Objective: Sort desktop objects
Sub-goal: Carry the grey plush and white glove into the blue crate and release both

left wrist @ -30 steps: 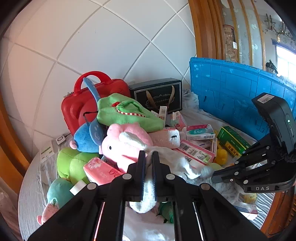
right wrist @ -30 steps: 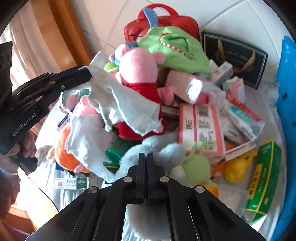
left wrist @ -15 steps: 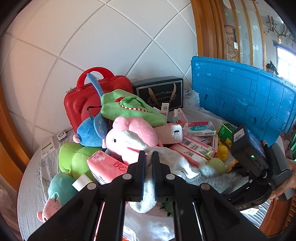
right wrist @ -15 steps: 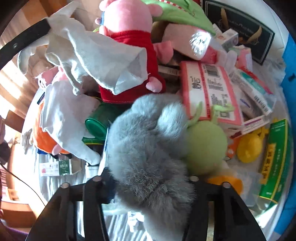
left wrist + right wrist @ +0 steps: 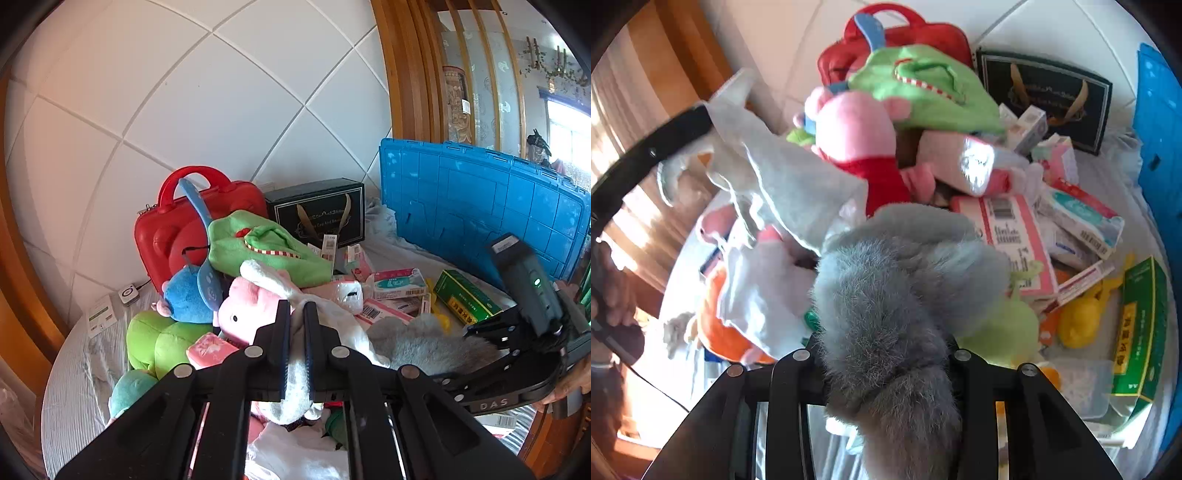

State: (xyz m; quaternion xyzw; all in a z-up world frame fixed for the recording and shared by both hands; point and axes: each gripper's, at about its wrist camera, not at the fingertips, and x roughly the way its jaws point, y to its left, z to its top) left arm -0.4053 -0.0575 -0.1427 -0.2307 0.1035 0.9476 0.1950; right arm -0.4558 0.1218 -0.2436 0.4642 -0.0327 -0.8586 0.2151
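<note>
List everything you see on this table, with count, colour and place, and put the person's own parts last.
Case: one, red, back by the wall.
Gift box: one, black, beside the case.
Crate lid: one, blue, upright at the far side.
Green plush: one, atop the pile.
Pink plush: one, mid-pile.
Blue plush: one, in front of the case.
Carton: one, green, near the crate lid.
Duck: one, yellow, by the carton.
White cloth: one, pinched in the left tongs.
Grey plush: one, between the right tongs, which are closing on it.
Hand: one, holding the left tool.
</note>
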